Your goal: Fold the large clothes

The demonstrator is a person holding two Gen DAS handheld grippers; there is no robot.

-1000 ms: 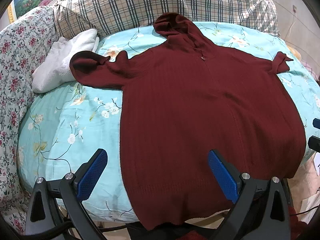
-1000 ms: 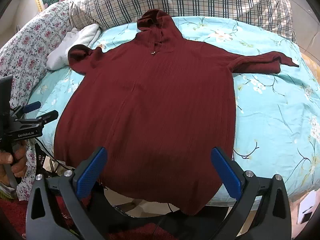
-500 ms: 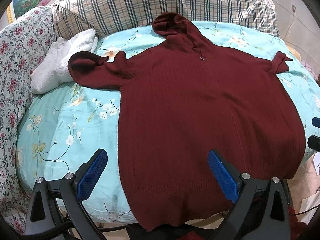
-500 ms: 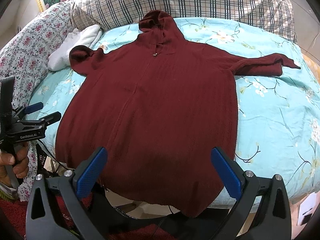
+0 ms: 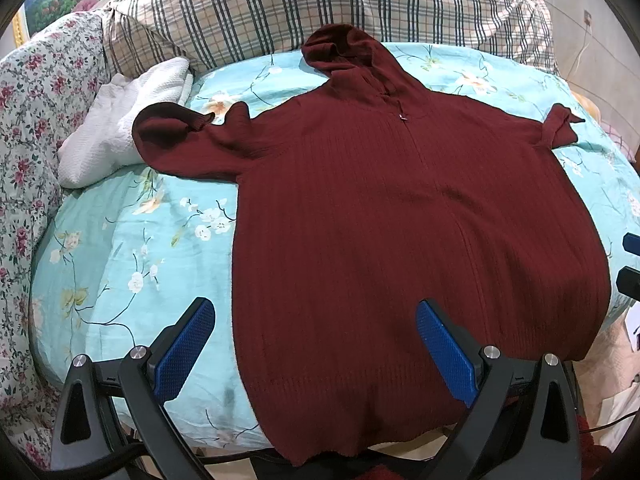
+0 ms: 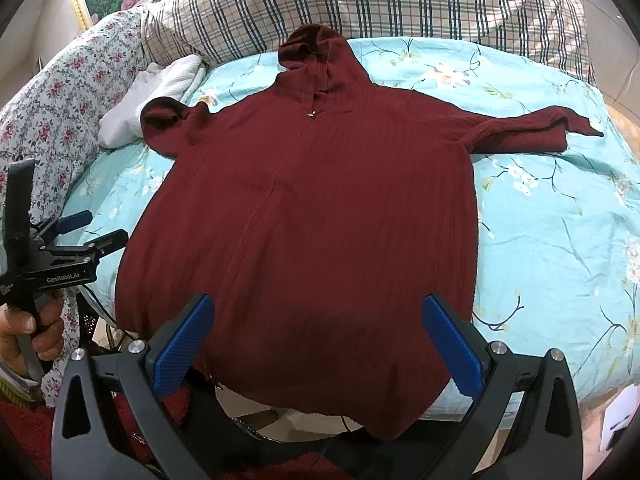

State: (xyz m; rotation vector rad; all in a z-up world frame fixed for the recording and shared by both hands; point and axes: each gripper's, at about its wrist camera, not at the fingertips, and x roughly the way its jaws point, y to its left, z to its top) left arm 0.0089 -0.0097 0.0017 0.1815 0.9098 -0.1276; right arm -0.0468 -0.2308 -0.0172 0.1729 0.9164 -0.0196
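A dark red hooded sweater (image 5: 400, 216) lies spread flat, front up, on the bed, hood at the far end and hem hanging over the near edge. It also shows in the right wrist view (image 6: 320, 220). Its left sleeve (image 5: 180, 140) is bunched short; its right sleeve (image 6: 532, 132) lies stretched out. My left gripper (image 5: 316, 344) is open and empty above the hem's left part. My right gripper (image 6: 320, 340) is open and empty above the hem's right part. The left gripper also shows at the left edge of the right wrist view (image 6: 84, 228).
The bed has a light blue flowered sheet (image 5: 132, 248). A white towel (image 5: 120, 124) lies beside the left sleeve. A plaid quilt (image 5: 320, 4) is piled at the far end and a flowered quilt (image 5: 28, 120) along the left. The bed's near edge drops off below the hem.
Both grippers have drifted slightly; the sweater sits a little lower in the right wrist view. The sweater itself has not moved and both grippers stay open.
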